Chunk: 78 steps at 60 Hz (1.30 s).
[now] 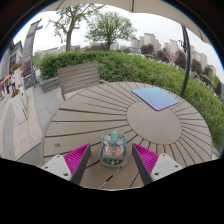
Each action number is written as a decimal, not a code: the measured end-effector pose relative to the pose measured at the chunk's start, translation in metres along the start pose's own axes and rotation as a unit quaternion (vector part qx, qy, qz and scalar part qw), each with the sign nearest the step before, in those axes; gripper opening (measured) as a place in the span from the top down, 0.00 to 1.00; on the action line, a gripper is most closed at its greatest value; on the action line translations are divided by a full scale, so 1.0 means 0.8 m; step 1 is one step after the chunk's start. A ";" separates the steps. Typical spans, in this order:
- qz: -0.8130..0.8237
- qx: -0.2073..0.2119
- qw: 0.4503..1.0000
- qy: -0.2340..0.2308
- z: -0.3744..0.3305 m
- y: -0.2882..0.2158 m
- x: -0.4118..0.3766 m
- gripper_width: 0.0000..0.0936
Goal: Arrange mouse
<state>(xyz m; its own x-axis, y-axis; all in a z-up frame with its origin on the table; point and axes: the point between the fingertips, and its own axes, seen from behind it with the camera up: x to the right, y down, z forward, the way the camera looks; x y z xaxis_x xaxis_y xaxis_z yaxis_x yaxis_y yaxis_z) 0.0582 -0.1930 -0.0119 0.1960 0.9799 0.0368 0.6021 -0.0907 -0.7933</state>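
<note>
1. On the round slatted table [120, 115], the mouse [113, 149] lies between the fingers [76, 159], gaps either side.
2. Fingers spread open.
3. Blue mat [156, 97] at 1 o'clock beyond the mouse.

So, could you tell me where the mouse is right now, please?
In the gripper view, the mouse sits on the round wooden table between the open tongs, near the table's closest edge, with the blue mouse pad beyond to the right.
</note>
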 end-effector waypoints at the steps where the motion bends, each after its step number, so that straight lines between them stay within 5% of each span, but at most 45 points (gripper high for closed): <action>1: 0.002 -0.001 1.000 0.000 0.002 -0.001 0.001 0.09; 14: 0.021 -0.006 1.000 0.000 0.015 -0.007 0.003 0.10; 16: 0.019 -0.004 1.000 -0.001 0.016 -0.008 0.003 0.22; 18: 0.016 -0.002 1.000 0.001 0.018 -0.011 0.006 0.56; 21: 0.018 -0.006 1.000 0.005 0.019 -0.010 0.009 0.58; 35: 0.019 -0.016 0.999 -0.027 -0.035 -0.057 0.011 0.60; 48: -0.033 0.081 0.995 -0.038 -0.096 -0.275 0.092 0.60; 58: -0.030 0.119 0.992 -0.019 -0.015 -0.401 0.200 0.60; 66: -0.004 0.079 0.997 -0.011 0.111 -0.408 0.268 0.60; 78: 0.012 -0.006 1.000 -0.016 0.284 -0.303 0.318 0.60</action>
<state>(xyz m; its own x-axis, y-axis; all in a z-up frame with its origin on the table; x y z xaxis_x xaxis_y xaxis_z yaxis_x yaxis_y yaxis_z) -0.2133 0.1187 0.0515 0.1853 0.9827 -0.0012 0.6066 -0.1154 -0.7866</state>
